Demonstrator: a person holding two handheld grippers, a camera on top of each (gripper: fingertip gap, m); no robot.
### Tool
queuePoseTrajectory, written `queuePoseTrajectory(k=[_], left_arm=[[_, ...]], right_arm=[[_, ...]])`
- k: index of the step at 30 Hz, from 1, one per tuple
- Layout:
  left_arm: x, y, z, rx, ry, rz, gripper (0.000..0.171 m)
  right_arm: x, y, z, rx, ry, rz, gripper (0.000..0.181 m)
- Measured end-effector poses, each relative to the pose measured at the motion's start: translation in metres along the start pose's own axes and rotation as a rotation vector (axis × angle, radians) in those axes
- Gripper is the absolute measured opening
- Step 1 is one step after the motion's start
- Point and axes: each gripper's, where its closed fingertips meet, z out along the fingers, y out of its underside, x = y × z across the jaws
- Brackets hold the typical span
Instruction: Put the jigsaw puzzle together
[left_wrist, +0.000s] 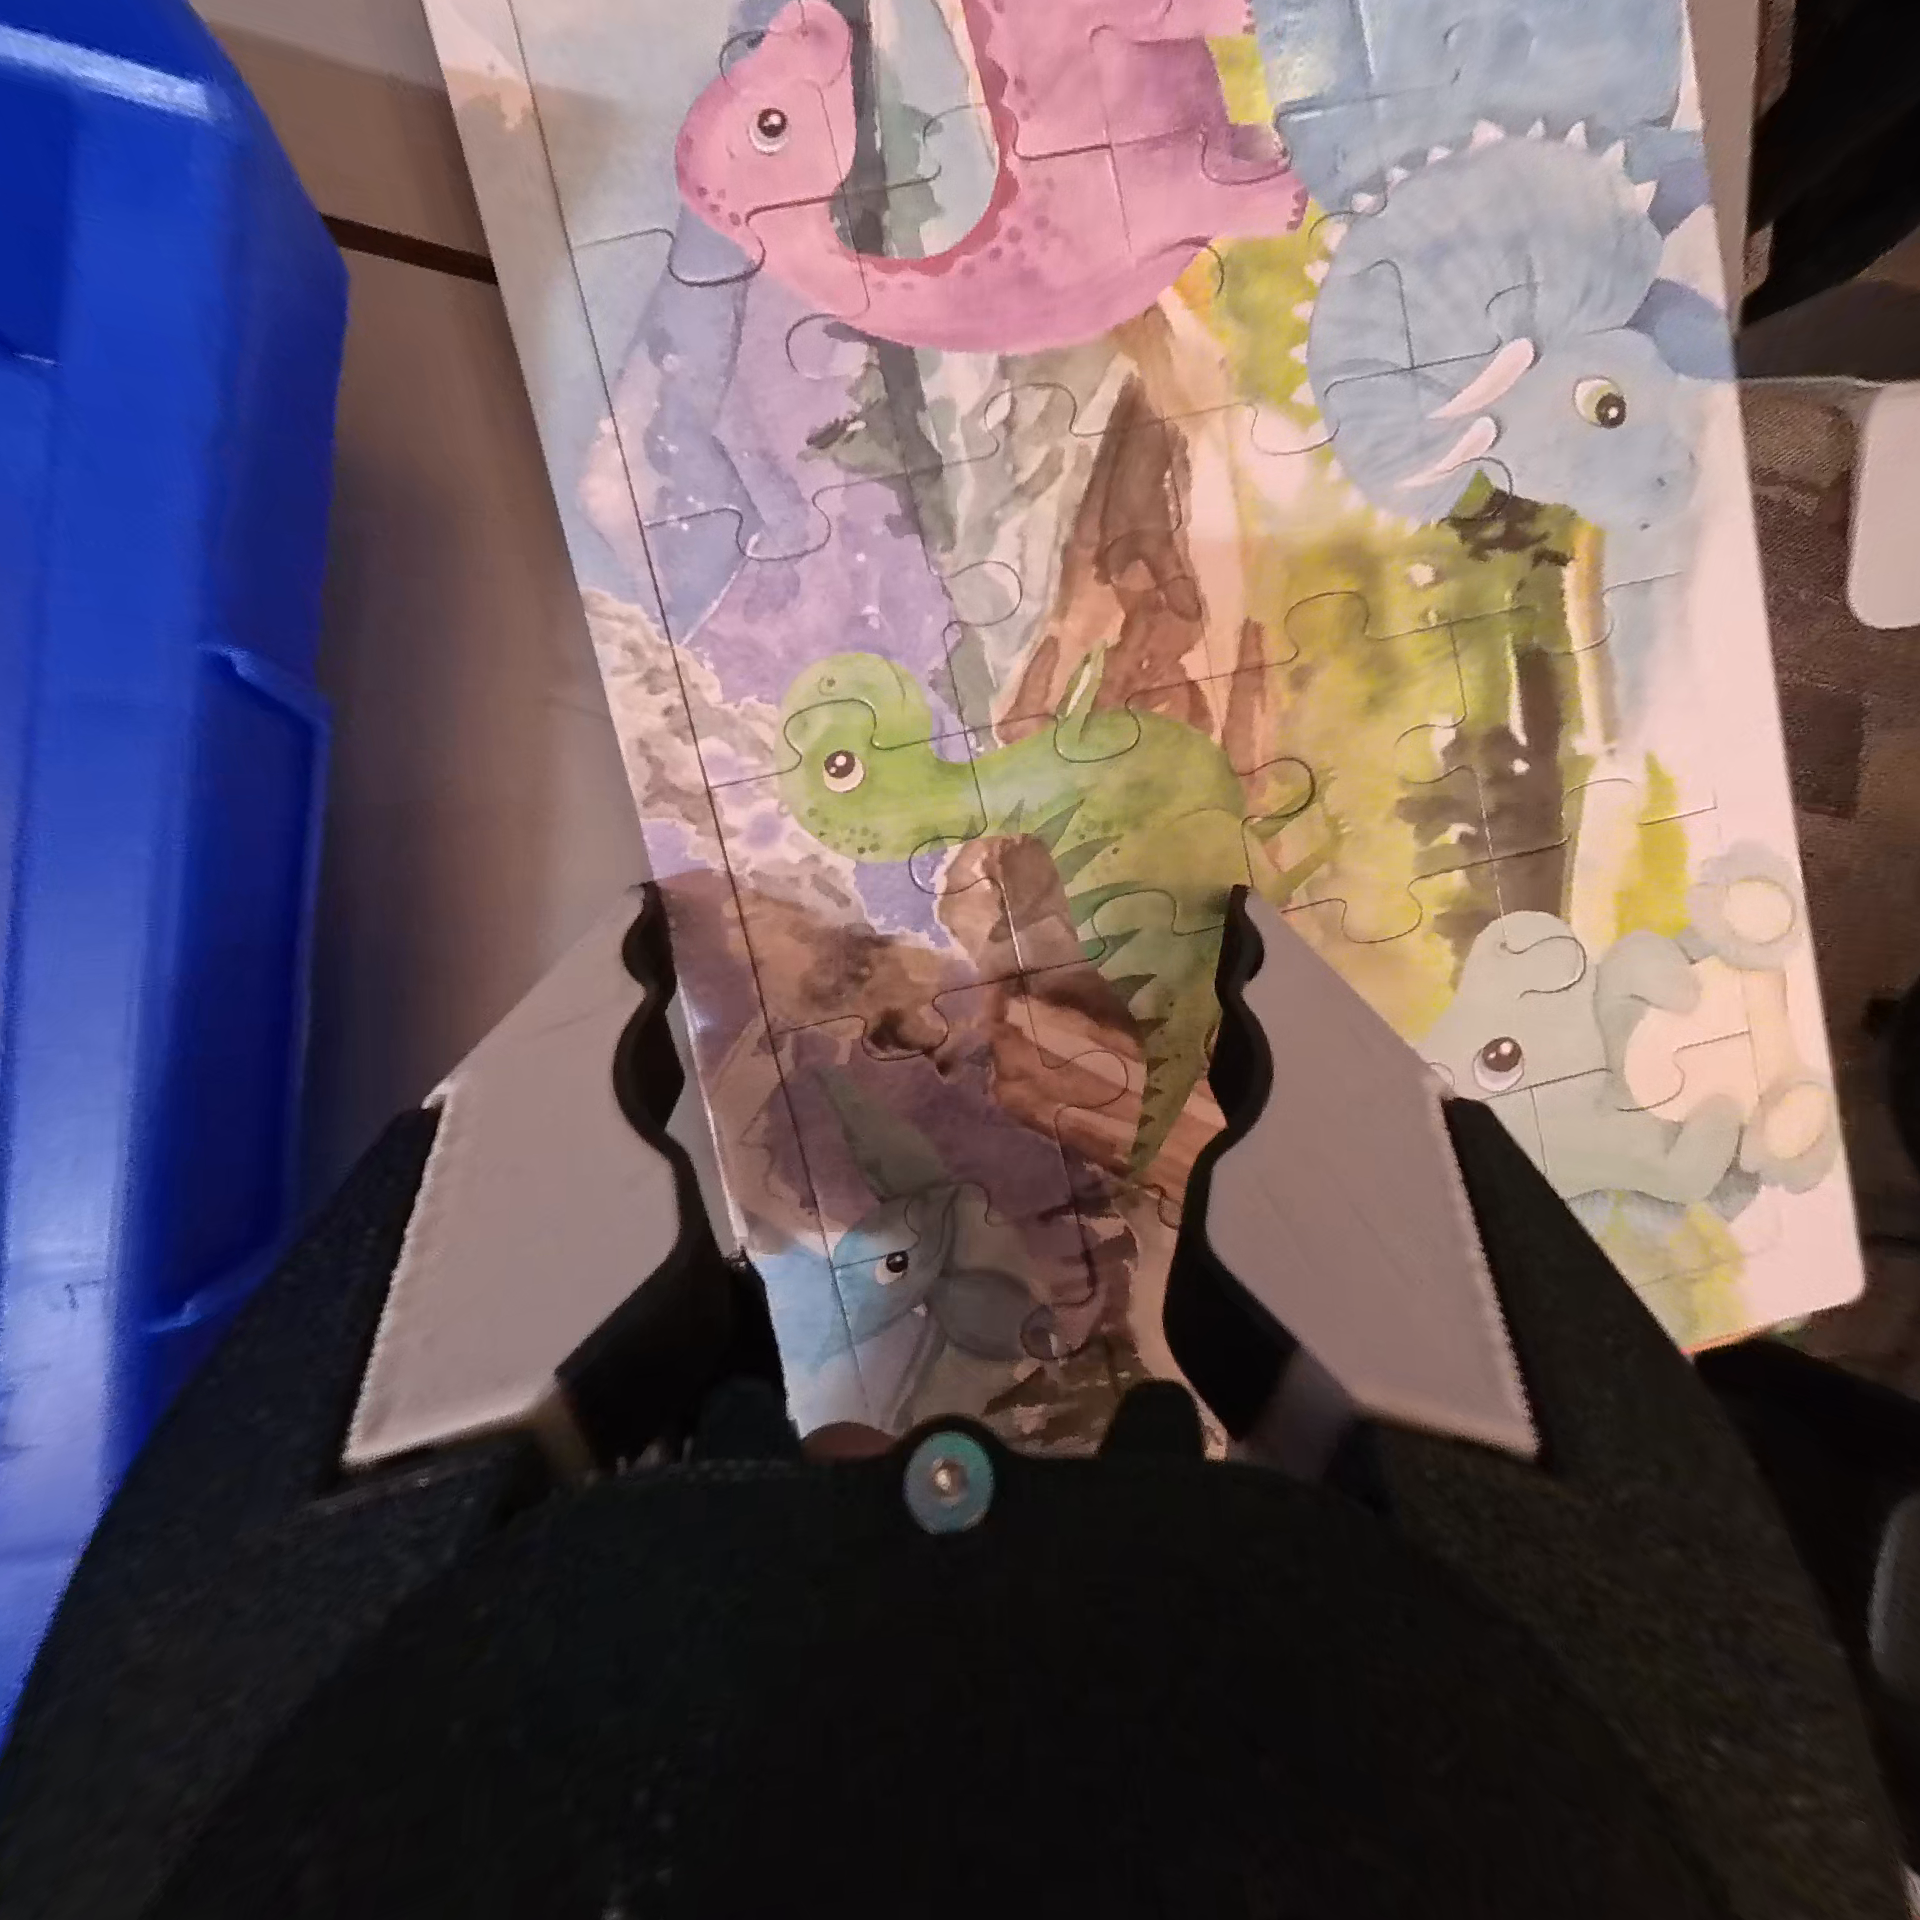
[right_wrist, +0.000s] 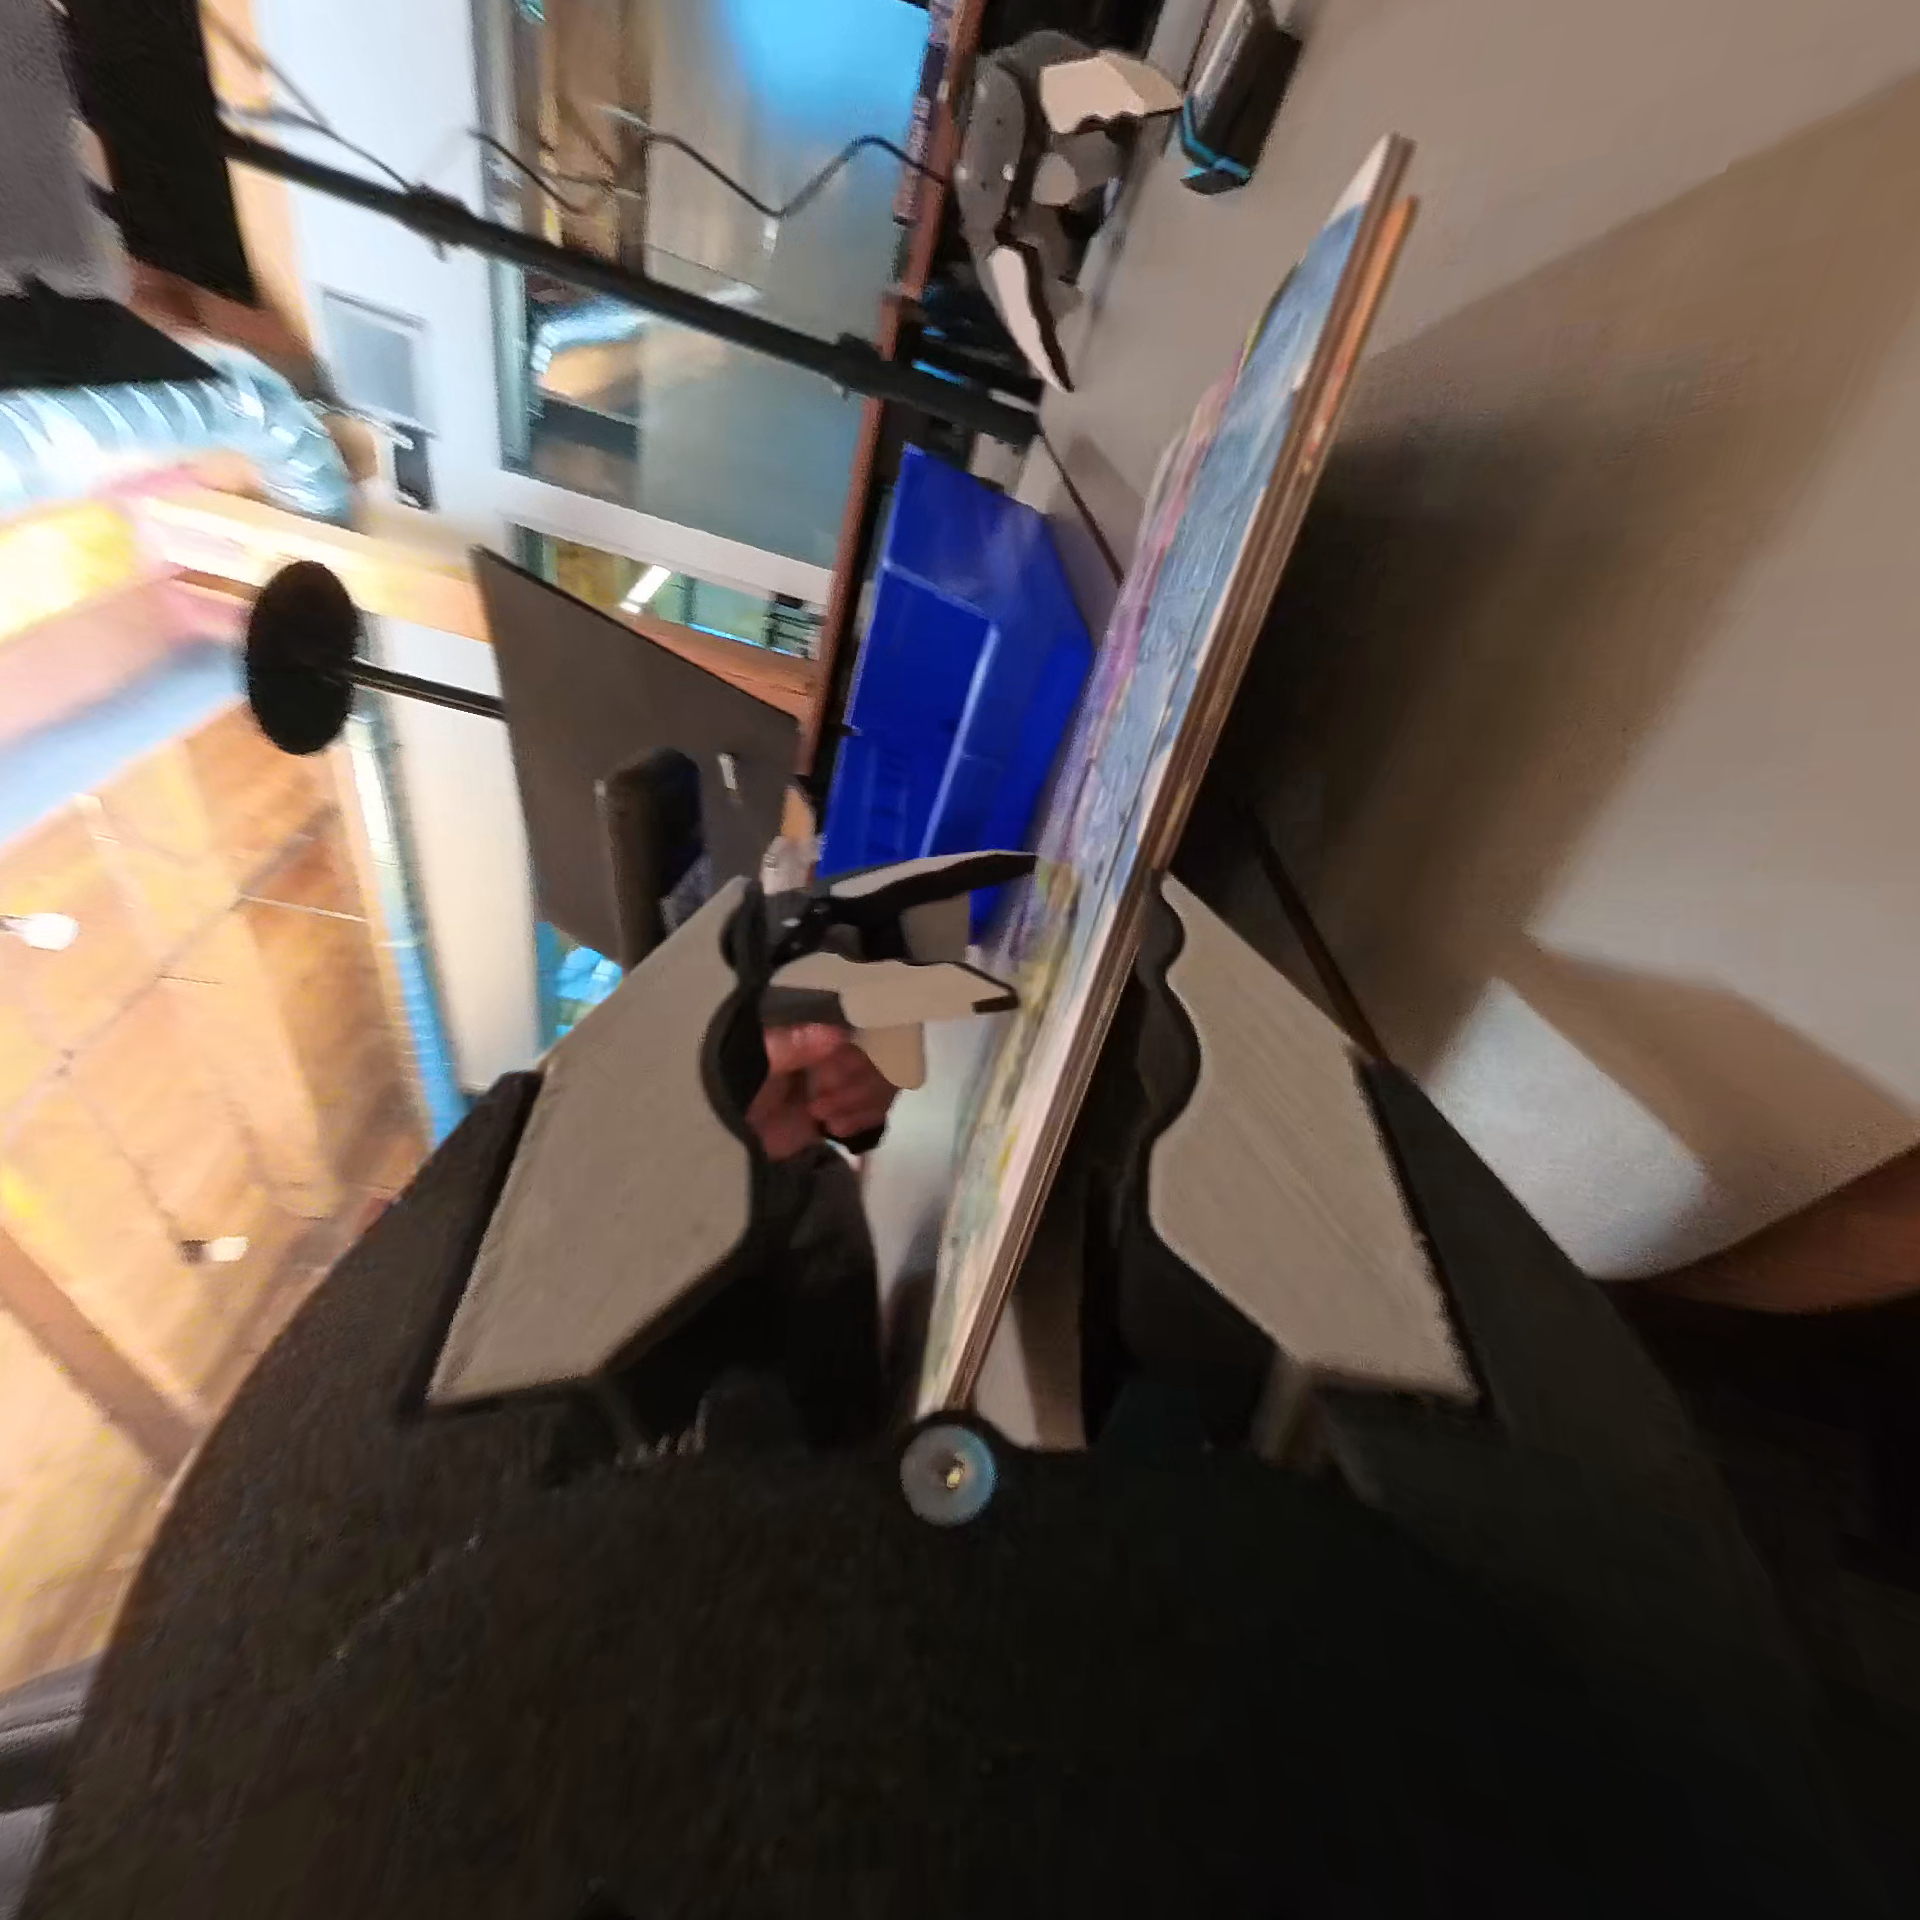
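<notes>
on beige tabletop (right_wrist: 1662, 436) beside blue bin (left_wrist: 156, 623): puzzle board (left_wrist: 1143, 520) tilted up on edge, pieces seated, long axis running away from both tools; right gripper (right_wrist: 951, 914) wide open astride its near edge, left gripper (left_wrist: 940, 904) open against picture face, gripping nothing.

puzzle board (left_wrist: 1143, 582): tilted up off the desk (right_wrist: 1662, 520), between right claw (right_wrist: 940, 914) fingers
bin (left_wrist: 156, 675): left of board
left claw (left_wrist: 940, 904): before board face

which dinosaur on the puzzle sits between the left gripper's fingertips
The green dinosaur, just beyond the left gripper; the pink and big blue ones lie farther off.
</notes>
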Motion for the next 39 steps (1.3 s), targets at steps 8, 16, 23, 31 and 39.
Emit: queuePoseTrajectory(k=[8, 16, 23, 31, 39], left_arm=[[0.001, -0.01, -0.01, 0.091, 0.175, -0.149, 0.106], [-0.017, -0.012, -0.021, 0.197, 0.268, -0.242, 0.099], [-0.018, -0.007, -0.018, 0.195, 0.209, -0.182, 0.096], [-0.011, -0.005, -0.021, 0.206, 0.306, -0.219, 0.08], [0.017, -0.042, -0.034, 0.359, 0.588, -0.319, 0.071]], right_arm=[[-0.04, -0.027, 0.008, 0.076, -0.466, 0.202, 0.048], [0.008, -0.023, 0.059, -0.134, -0.023, 0.005, 0.08], [-0.013, 0.013, 0.072, -0.375, -0.108, 0.088, 0.023], [-0.001, 0.013, 0.06, -0.431, 0.131, -0.173, 0.009], [-0.047, 0.007, 0.026, -0.409, -0.02, -0.388, 0.006]])
